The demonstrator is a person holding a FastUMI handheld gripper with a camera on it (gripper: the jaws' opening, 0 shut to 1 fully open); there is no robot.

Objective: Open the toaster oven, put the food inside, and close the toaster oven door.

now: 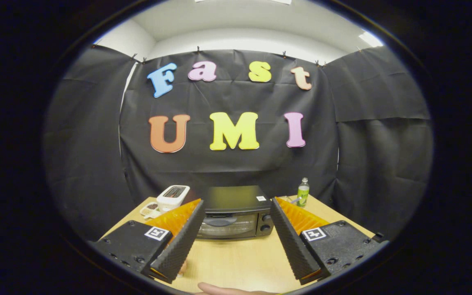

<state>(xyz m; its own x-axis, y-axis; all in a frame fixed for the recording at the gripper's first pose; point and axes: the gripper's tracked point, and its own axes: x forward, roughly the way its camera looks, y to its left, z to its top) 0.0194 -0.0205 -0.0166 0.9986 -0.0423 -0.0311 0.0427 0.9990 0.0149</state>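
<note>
Claw (236, 213) spread wide, grasping nothing, raised above the pale wooden bench (240, 258). Black toaster oven with glass door (234, 213) at lower centre of the frame, beyond and between the two fingers, door closed, two knobs on its right side; small white sticker on its top, writing too small to read. White pop-up toaster (173, 196) just left of it, small white tray with dark food (150, 209) in front of that toaster. Green plastic bottle with white cap (302, 191) at lower right, standing upright; label illegible. Square black-and-white marker tags on both finger mounts.

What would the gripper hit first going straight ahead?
Probably the toaster oven and its shut door, beyond the open gripper. Bare table lies between; depth is unclear.
</note>
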